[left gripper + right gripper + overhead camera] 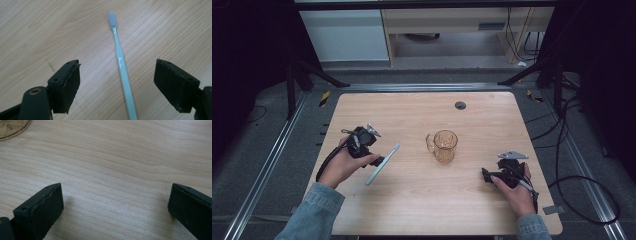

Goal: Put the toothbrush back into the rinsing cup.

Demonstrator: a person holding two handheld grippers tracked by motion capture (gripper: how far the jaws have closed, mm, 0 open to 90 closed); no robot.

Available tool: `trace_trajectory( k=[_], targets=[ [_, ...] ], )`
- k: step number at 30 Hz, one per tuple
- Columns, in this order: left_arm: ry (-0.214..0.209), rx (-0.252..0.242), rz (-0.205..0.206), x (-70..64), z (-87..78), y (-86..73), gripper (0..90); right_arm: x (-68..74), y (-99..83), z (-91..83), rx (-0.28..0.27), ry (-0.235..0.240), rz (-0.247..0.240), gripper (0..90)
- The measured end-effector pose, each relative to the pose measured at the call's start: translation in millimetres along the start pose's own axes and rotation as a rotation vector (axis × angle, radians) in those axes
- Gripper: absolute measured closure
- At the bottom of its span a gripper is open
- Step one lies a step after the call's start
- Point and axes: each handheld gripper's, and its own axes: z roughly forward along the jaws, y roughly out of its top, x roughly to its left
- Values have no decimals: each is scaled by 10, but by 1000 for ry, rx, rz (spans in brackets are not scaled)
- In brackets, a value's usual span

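In the left gripper view the toothbrush (121,65) handle runs off the bottom edge, its bristle head blurred. In the right gripper view the amber mug (11,127) is cut by the top-left corner.

place: lab recording rig | evidence: bare wooden table (422,200) on metal floor rails (259,175) | black stand legs (297,75) at both far corners, well beyond the jaws | loose cables (579,175) on grey carpet | dark curtains either side | white cabinet (344,35) behind
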Motion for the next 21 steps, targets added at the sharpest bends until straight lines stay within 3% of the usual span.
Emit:
trace_trajectory(
  k=[6,12,21],
  targets=[
    [-24,36,11,-25,127,88,237,0,0,1,0,0,0,4],
    [-33,95,-4,5,265,155,307,-1,1,1,0,2,0,4],
    [-90,198,-16,49,444,327,470,-2,1,1,0,2,-2,4]
  ],
)
